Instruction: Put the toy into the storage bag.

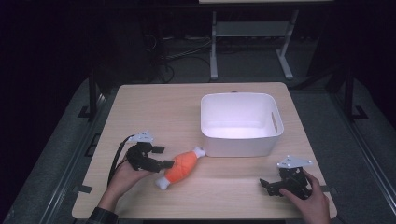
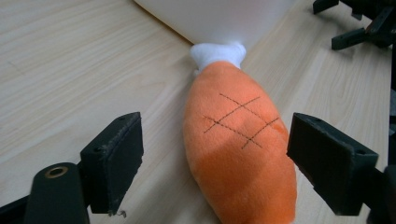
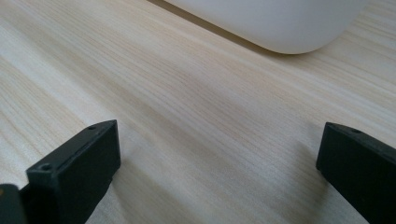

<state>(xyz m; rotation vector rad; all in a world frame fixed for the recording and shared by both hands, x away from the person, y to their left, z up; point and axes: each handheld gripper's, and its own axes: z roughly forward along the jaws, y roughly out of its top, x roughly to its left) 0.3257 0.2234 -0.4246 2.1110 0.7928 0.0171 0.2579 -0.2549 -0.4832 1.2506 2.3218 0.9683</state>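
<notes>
An orange plush drumstick (image 1: 182,167) with white ends lies on the wooden table (image 1: 154,107), its far white tip against the front wall of a white bin (image 1: 238,147). My left gripper (image 1: 163,157) stands open at the toy's left side. In the left gripper view the drumstick (image 2: 238,154) lies between the spread jaws of the left gripper (image 2: 217,140); a gap shows at the left pad, and the right pad is close beside the plush. My right gripper (image 1: 266,185) rests open near the front right of the table, and its jaws (image 3: 219,154) have bare wood between them.
The bin (image 2: 215,18) is open-topped with a slot handle on its right side; its rounded corner (image 3: 280,23) is ahead of the right gripper. The right gripper (image 2: 359,23) shows far off in the left gripper view. Dark floor, cables and table legs lie beyond the far edge.
</notes>
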